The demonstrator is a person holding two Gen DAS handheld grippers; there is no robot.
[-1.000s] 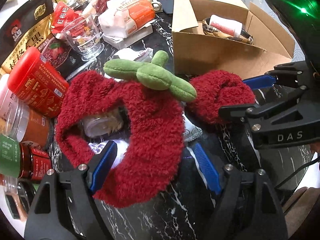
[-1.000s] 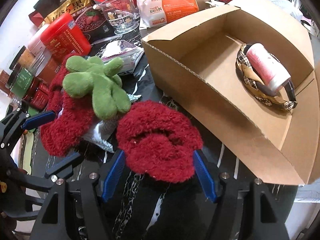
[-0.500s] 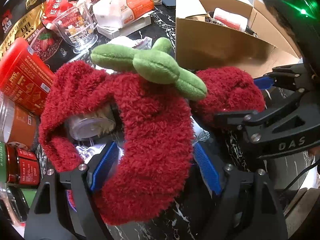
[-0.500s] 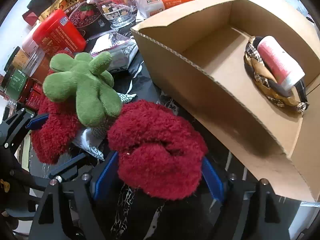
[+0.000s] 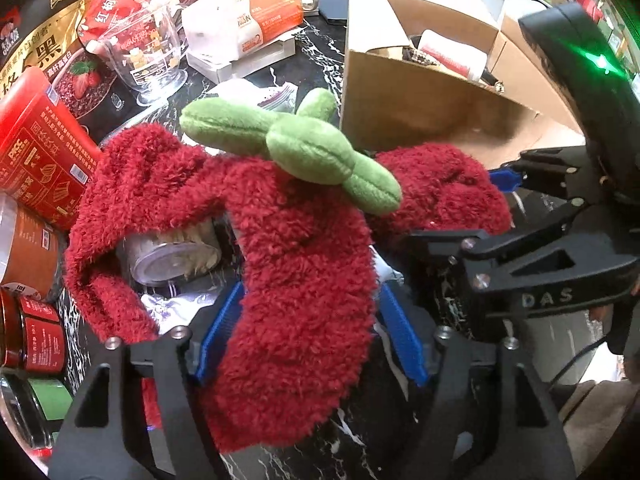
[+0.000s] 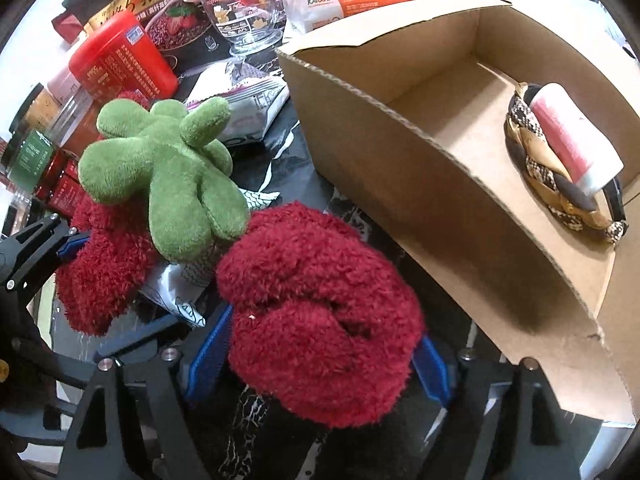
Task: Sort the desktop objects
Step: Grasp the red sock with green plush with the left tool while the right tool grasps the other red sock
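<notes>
A fuzzy red plush piece [image 5: 296,280] with green plush leaves [image 5: 304,148] on top lies between the blue pads of my left gripper [image 5: 310,332], which is shut on it. It also shows in the right wrist view [image 6: 104,264] with the leaves [image 6: 168,176]. My right gripper [image 6: 316,356] is shut on the other red plush lump [image 6: 320,312], seen in the left view [image 5: 440,192]. Both lumps are held above the black marble table [image 6: 288,152]. The open cardboard box [image 6: 420,152] stands right of them.
The box holds a braided headband [image 6: 552,184] and a pink-white tube [image 6: 572,140]. Left and behind are a red canister [image 5: 36,144], jars [image 5: 36,332], a tin [image 5: 168,256], a glass cup [image 5: 148,60], snack bags [image 5: 40,44] and a tissue pack [image 5: 244,20].
Both grippers have closed in on the red plush and lifted it; the plush now sits nearer and larger in both views, and the box has come closer.
</notes>
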